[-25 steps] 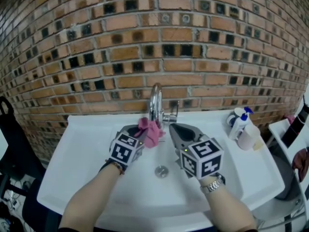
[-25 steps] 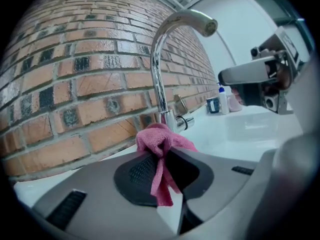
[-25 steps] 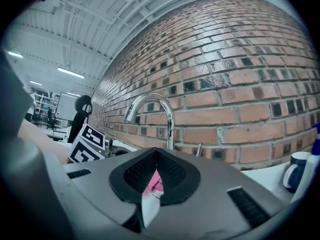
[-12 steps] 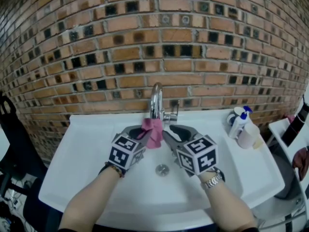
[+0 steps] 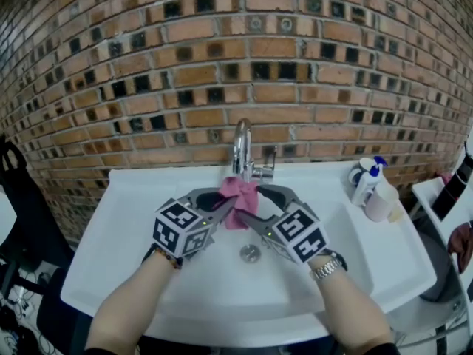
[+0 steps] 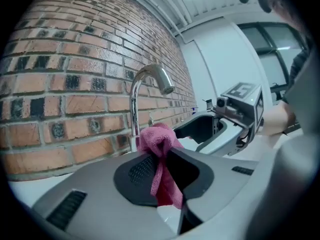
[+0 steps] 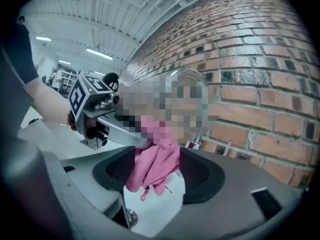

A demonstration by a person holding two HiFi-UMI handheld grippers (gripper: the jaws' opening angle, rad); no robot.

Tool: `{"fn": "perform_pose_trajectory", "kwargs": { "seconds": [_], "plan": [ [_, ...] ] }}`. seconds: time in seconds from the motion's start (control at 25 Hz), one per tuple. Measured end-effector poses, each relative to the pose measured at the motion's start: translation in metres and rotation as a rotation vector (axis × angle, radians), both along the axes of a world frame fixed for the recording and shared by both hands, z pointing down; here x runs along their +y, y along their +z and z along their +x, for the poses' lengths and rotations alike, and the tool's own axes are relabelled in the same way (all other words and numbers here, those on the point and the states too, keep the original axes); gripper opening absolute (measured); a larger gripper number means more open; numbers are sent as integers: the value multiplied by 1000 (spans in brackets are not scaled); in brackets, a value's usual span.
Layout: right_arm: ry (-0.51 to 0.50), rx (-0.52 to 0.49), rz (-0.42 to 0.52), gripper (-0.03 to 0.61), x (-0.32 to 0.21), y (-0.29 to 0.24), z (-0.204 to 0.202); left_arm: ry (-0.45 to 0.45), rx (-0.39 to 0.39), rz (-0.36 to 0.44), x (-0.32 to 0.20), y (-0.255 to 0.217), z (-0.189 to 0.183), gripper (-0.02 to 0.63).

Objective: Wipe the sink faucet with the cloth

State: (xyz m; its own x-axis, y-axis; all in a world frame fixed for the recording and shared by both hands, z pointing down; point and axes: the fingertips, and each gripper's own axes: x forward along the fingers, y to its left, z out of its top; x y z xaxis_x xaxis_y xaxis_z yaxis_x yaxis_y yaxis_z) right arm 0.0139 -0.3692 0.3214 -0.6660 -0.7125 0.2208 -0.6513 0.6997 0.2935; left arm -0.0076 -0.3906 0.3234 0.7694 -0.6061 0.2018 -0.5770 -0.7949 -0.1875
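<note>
A chrome faucet (image 5: 240,150) rises from the back of the white sink (image 5: 133,220); it also shows in the left gripper view (image 6: 145,91). A pink cloth (image 5: 238,197) hangs bunched just in front of the faucet's base. My left gripper (image 5: 225,205) is shut on this cloth (image 6: 160,149), pinching its upper fold. My right gripper (image 5: 251,202) comes in from the right, its jaws opening wide. The cloth (image 7: 155,164) hangs between them, and the right pad stands off it.
The drain (image 5: 250,254) lies below both grippers. A blue-capped pump bottle (image 5: 367,183) and a white bottle (image 5: 380,198) stand on the sink's right rim. A brick wall (image 5: 244,58) runs close behind the faucet. A black chair (image 5: 15,198) stands at the left.
Both grippers have moved up toward the faucet base, the left carrying the cloth. The right gripper's jaws went from shut to wide apart and now straddle the cloth.
</note>
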Motion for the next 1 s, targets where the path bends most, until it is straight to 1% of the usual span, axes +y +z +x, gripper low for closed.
{"fn": "perform_pose_trajectory", "kwargs": {
  "seconds": [0.16,0.44,0.48,0.52,0.6,0.72,0.84,1.0],
  "plan": [
    [-51,64,37,287,8,3,-10,80,-4,2,16,-8,2,64],
    [-78,161,91,287,13,9,-21,204,-14,-38,41,-13,12,66],
    [-75,174,103,267,13,9,-22,214,-16,-40,44,-14,13,66],
    [-69,184,115,209,13,8,-23,221,-15,-41,46,-14,14,66],
    [-55,193,140,154,13,5,-24,222,-8,-37,48,-18,14,71],
    [-25,188,180,104,11,-4,-21,204,15,-22,50,-27,8,97],
    [35,147,224,94,5,-22,-12,169,45,13,53,-39,-4,132],
    [106,110,273,89,-1,-42,-1,132,102,43,58,-50,-24,152]
  ]
}}
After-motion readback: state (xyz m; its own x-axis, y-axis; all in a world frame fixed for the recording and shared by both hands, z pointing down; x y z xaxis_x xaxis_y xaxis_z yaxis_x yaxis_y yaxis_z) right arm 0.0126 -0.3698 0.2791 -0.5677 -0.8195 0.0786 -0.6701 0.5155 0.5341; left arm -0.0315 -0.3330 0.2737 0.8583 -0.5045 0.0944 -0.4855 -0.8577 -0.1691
